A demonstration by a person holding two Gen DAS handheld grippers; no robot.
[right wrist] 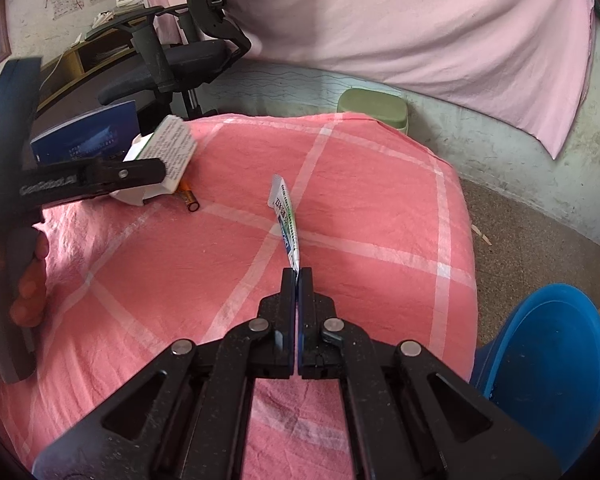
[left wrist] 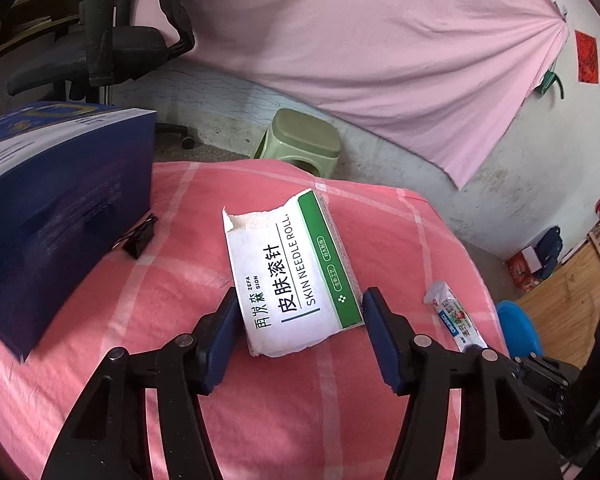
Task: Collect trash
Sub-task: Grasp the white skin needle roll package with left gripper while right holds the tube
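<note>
Two grippers work over a bench covered with a pink checked cloth [right wrist: 380, 208]. At the left gripper [left wrist: 300, 300] the jaws stand apart on either side of a torn white and green carton [left wrist: 292, 272] that lies flat on the cloth; the left blue pad touches the carton's edge, while the right pad stands just clear of its green side, so nothing is clamped. The right gripper [right wrist: 298, 276] is closed on the flat end of a small squeezed tube [right wrist: 286, 216], whose capped end points away across the cloth. In the left wrist view the same tube lies just right of the carton. A dark blue box [left wrist: 60, 208] stands at the left of the bench, with a black binder clip [left wrist: 140, 236] beside its near corner. In the right wrist view a small orange item [right wrist: 189, 198] lies near the carton. A blue bin [right wrist: 548, 352] stands just off the bench's right edge, and a green stool [left wrist: 300, 140] and black office chair [left wrist: 112, 40] stand beyond.
</note>
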